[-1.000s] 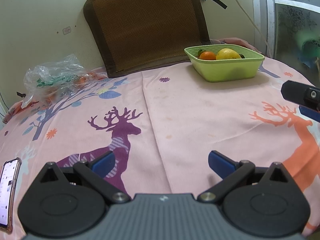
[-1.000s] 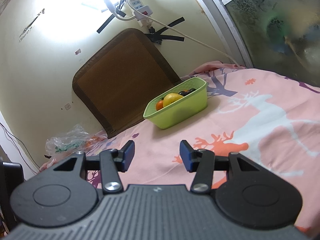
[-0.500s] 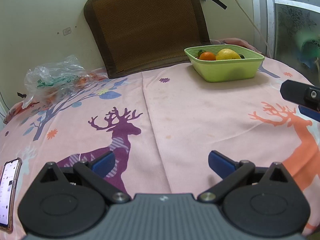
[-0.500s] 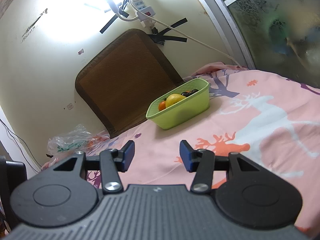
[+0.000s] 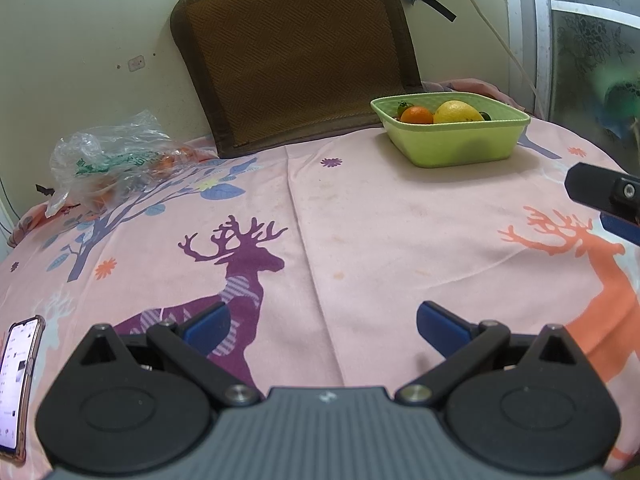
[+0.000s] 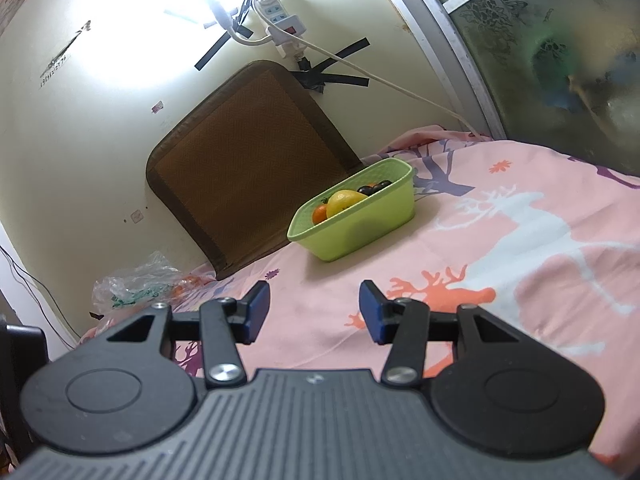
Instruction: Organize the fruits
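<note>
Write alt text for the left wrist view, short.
The open, empty left gripper hovers over a pink deer-print cloth. Farther back sits a green basket of fruit, a crumpled plastic bag at left, and a phone at the near left edge.

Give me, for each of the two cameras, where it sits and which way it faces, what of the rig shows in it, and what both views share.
Left wrist: sits on the left gripper, looking down across the pink deer-print bedspread toward the wall; its own open blue-padded fingers show, and part of the right gripper at the right edge.
Right wrist: sits on the right gripper, aimed flatter and tilted toward the wall and the window; its own open fingers show, nothing between them.
Shared: green basket of fruit, brown mat, plastic bag, bedspread.
</note>
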